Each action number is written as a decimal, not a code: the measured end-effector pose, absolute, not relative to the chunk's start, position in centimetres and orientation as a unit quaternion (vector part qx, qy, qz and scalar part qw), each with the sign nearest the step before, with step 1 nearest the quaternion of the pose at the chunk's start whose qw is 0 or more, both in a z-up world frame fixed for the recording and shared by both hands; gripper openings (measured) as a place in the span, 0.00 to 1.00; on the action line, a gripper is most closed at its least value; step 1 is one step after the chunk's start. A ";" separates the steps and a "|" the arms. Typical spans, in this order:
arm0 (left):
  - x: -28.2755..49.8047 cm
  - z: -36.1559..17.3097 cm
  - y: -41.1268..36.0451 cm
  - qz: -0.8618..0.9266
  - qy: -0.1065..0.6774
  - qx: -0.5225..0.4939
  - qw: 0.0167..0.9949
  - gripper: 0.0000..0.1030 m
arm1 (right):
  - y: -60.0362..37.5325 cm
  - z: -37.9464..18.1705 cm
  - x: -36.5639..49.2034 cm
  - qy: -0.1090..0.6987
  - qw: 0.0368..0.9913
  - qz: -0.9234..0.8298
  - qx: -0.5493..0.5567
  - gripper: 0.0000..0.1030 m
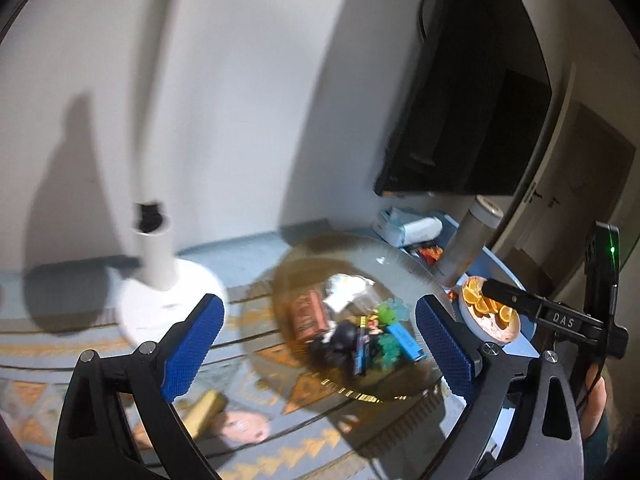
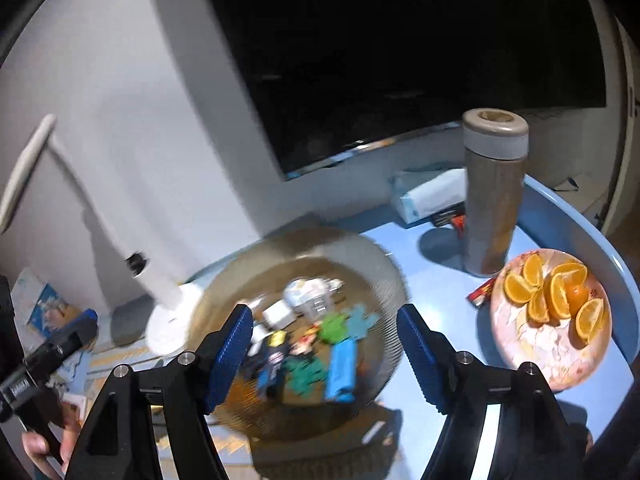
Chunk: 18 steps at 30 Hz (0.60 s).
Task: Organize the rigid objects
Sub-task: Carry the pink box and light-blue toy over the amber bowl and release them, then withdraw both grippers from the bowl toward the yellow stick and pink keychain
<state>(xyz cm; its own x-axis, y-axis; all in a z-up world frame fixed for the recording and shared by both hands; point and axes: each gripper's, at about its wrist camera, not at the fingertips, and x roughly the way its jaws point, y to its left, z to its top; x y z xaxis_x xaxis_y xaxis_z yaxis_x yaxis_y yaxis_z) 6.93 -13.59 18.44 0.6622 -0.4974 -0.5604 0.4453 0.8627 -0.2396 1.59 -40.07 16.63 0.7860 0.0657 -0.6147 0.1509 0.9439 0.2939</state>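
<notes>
Left gripper point(image 1: 320, 344): jaws spread wide, nothing held.
Right gripper point(image 2: 326, 354): released, empty.
Ribbed amber glass bowl point(image 2: 384, 280) of small toys: on round blue table point(image 2: 440, 280), ahead of both grippers, untouched.

The letters "DAS" stand in pale print on the black arm of the right hand-held gripper point(image 1: 516, 300), just right of the orange plate point(image 1: 490, 314) in the left wrist view. Print on the small things in the glass bowl point(image 2: 304, 248) is too blurred to read.
</notes>
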 end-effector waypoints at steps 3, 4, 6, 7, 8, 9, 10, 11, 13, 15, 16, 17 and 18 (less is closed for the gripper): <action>4.6 20.6 -10.4 -0.243 0.294 -0.039 0.924 0.94 | -37.2 17.8 0.3 0.319 0.935 0.001 0.154 0.81; 3.6 21.3 -9.3 -0.240 0.285 -0.038 0.927 0.95 | -36.0 18.2 -0.2 0.316 0.937 0.010 0.147 0.83; 2.1 22.2 -7.8 -0.235 0.271 -0.035 0.933 0.98 | -33.6 18.7 -0.9 0.312 0.940 0.024 0.134 0.86; 1.4 22.6 -7.1 -0.232 0.265 -0.033 0.935 0.99 | -32.4 18.8 -1.1 0.314 0.940 0.032 0.129 0.87; 0.6 22.9 -6.5 -0.230 0.259 -0.029 0.938 0.99 | -31.2 18.7 -1.3 0.318 0.939 0.043 0.122 0.87; -0.2 23.0 -5.9 -0.228 0.254 -0.022 0.939 0.99 | -29.9 18.5 -1.6 0.322 0.938 0.053 0.116 0.87; -0.7 23.0 -5.5 -0.227 0.253 -0.017 0.940 0.99 | -28.7 18.5 -1.9 0.326 0.937 0.062 0.109 0.87; -1.3 22.8 -4.7 -0.224 0.255 -0.010 0.941 0.99 | -27.7 18.3 -2.1 0.329 0.936 0.069 0.102 0.87; -1.9 21.6 -3.7 -0.217 0.265 -0.002 0.940 0.99 | -25.2 17.6 -2.8 0.336 0.934 0.088 0.081 0.87; -2.1 19.9 -2.8 -0.211 0.284 -0.001 0.935 0.99 | -22.9 16.3 -3.3 0.347 0.931 0.097 0.054 0.87; -2.1 18.8 -2.2 -0.208 0.296 -0.003 0.932 0.99 | -22.1 15.5 -3.3 0.353 0.929 0.100 0.041 0.87; -2.0 17.7 -1.8 -0.204 0.309 -0.006 0.929 0.99 | -21.4 14.6 -3.3 0.358 0.927 0.103 0.032 0.87; -1.7 16.3 -1.3 -0.197 0.323 -0.010 0.925 0.99 | -20.7 13.4 -3.2 0.366 0.924 0.108 0.020 0.87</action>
<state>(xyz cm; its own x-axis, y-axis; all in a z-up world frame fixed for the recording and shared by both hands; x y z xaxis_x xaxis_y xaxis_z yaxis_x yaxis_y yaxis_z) -1.70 -1.25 16.27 0.7130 -0.3716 -0.5945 0.3590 0.9219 -0.1457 -3.25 -20.70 13.41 0.7091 0.2142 -0.6718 -0.1842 0.9759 0.1167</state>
